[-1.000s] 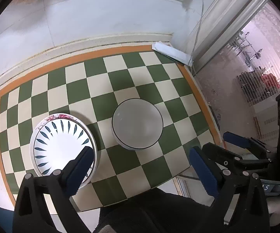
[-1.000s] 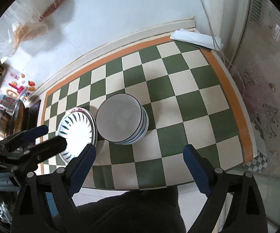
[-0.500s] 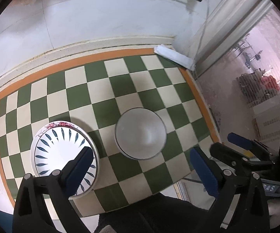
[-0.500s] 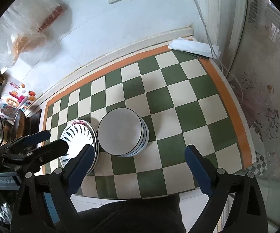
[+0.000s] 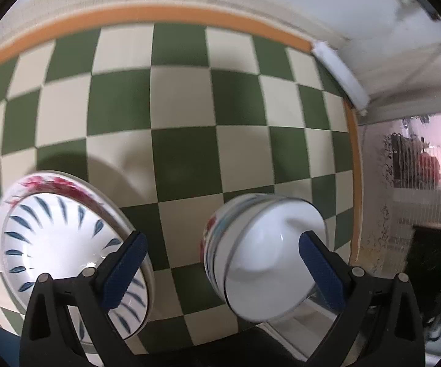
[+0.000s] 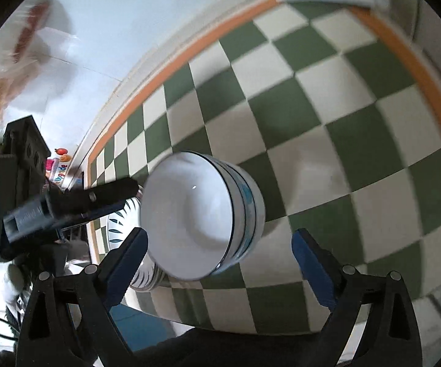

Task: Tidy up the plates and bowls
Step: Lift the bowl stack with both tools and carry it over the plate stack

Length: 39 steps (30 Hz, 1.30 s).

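stacked bowls (image 6: 202,220), leaf-pattern plate (image 5: 64,244), no legible writing

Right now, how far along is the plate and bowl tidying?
Done: bowls sit nested in one stack, plates in another beside it on the checkered tablecloth. In hand: nothing; the left hand-held gripper and right hand-held gripper are both open, close above the stacks. Left: apparently just moving the stacks, if anything.

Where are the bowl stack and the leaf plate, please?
bowl stack (image 6: 189,217), right wrist view, inside of the top bowl.
leaf plate (image 5: 58,238), left wrist view, white centre inside the blue leaf ring.
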Tool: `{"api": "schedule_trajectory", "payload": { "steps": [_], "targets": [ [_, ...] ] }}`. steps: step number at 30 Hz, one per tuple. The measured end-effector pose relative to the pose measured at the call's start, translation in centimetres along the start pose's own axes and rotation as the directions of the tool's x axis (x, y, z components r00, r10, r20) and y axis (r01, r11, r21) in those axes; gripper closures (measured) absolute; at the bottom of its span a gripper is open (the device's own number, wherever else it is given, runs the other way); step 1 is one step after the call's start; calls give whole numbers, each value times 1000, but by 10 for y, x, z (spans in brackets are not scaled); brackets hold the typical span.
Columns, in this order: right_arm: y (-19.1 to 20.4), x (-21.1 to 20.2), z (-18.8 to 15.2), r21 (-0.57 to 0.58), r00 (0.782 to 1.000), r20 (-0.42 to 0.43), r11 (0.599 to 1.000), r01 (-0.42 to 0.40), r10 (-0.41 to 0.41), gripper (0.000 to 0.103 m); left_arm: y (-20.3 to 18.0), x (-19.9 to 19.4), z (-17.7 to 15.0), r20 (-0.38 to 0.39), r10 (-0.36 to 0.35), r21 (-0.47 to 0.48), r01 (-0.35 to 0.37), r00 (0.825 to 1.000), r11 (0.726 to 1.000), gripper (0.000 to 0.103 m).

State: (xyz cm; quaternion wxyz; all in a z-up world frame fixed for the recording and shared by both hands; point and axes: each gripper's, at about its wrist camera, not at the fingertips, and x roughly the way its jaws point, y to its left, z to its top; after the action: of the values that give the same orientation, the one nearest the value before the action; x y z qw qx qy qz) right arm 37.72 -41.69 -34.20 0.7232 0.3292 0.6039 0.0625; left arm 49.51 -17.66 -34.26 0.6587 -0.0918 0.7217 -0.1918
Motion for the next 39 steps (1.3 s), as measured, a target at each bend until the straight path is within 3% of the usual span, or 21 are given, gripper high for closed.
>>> {"api": "schedule_trajectory", "payload": {
  "steps": [3, 9, 15, 19, 28, 39],
  "targets": [
    [-16, 33, 5, 57, 997, -52, 997, -45, 48, 6, 2, 20, 11, -55, -25, -6, 25, 998, 1000, 5],
    [-38, 73, 8, 140, 986, -90, 982, -128, 141, 8, -5, 50, 19, -138, -35, 37, 41, 990, 998, 28],
    [-43, 94, 8, 149, 977, -126, 977, -154, 173, 22, -15, 70, 17, -193, -62, 88, 80, 979, 993, 43],
    [-46, 104, 8, 170, 970, -139, 969, -177, 202, 43, -18, 68, 14, -160, -60, 109, 78, 985, 991, 44],
    [-40, 103, 13, 136, 977, -112, 977, -166, 182, 44, -18, 61, -2, -87, -49, 105, 58, 995, 993, 43],
    [-14, 107, 32, 102, 968, -167, 980, -170, 185, 45, -14, 38, -5, -60, -47, 24, 49, 997, 999, 43]
  ]
}}
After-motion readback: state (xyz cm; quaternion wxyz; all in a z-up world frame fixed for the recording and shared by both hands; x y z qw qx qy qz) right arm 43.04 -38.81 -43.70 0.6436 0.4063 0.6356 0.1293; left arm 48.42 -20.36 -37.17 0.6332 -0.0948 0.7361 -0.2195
